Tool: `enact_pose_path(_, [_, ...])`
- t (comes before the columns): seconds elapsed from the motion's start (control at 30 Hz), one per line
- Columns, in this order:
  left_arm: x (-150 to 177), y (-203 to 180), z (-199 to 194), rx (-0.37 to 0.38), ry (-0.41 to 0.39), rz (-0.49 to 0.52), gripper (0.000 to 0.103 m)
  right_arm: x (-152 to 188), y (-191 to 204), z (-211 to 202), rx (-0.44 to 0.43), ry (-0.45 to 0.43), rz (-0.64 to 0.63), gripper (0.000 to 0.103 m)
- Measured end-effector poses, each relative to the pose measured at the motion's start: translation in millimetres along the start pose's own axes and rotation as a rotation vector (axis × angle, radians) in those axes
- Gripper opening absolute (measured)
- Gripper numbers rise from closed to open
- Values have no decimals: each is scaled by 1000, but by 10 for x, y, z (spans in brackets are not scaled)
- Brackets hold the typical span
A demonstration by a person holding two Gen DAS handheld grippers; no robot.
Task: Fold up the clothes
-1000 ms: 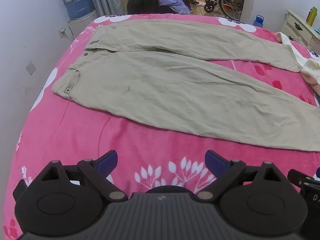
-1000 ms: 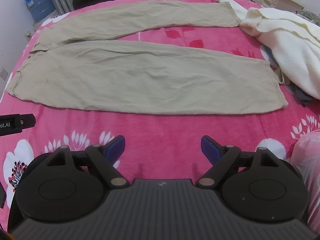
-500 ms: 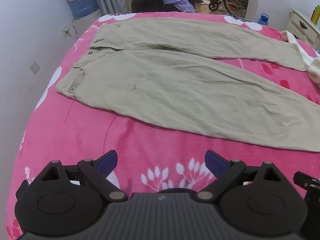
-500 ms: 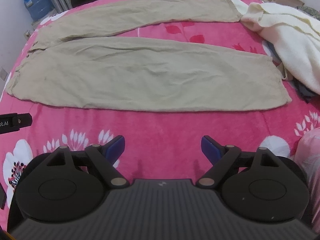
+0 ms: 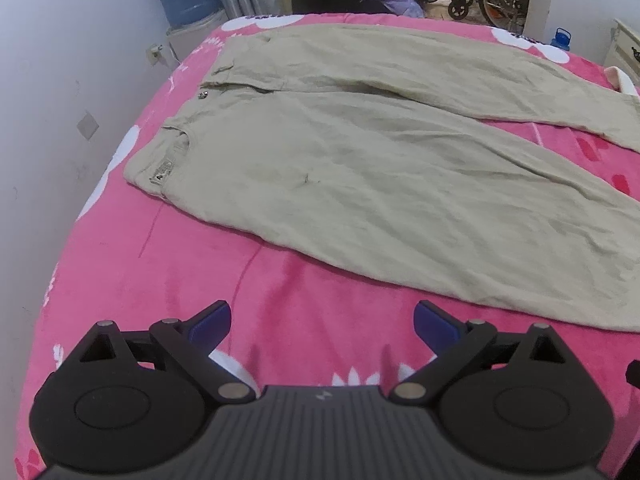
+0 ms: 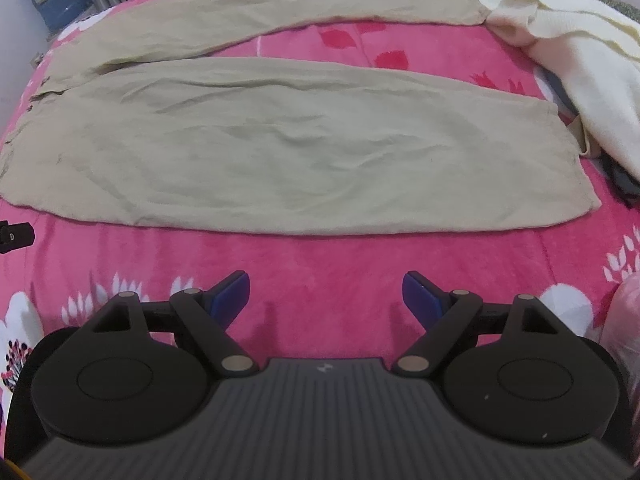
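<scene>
Two grippers: left gripper (image 5: pixel 322 322) and right gripper (image 6: pixel 326 294), jaws apart, empty.
Trousers: beige cotton trousers (image 5: pixel 380 168) flat, unfolded on pink floral bed (image 5: pixel 160 280).

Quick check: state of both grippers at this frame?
Left gripper: open, holding nothing, short of the khaki trousers.
Right gripper: open, holding nothing.

1. Your bed (image 5: pixel 132 280) wears a pink blanket with white flowers.
2. Khaki trousers (image 5: pixel 360 168) lie flat on it, legs spread apart (waistband toward the wall).
3. A cream blanket (image 6: pixel 576 64) is heaped beside the trouser hems.
</scene>
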State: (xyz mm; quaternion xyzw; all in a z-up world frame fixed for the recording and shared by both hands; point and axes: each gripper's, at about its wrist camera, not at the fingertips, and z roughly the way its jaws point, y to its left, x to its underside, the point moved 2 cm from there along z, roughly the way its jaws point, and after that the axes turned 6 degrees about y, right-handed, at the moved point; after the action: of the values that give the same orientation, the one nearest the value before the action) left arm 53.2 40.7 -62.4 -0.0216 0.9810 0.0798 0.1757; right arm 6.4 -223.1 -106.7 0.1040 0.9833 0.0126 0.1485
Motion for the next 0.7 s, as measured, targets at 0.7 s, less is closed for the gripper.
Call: enact_pose_path(0.7, [-409,1061,965,154,-30,-333,70,-39,-840,881,-674,150,970,81])
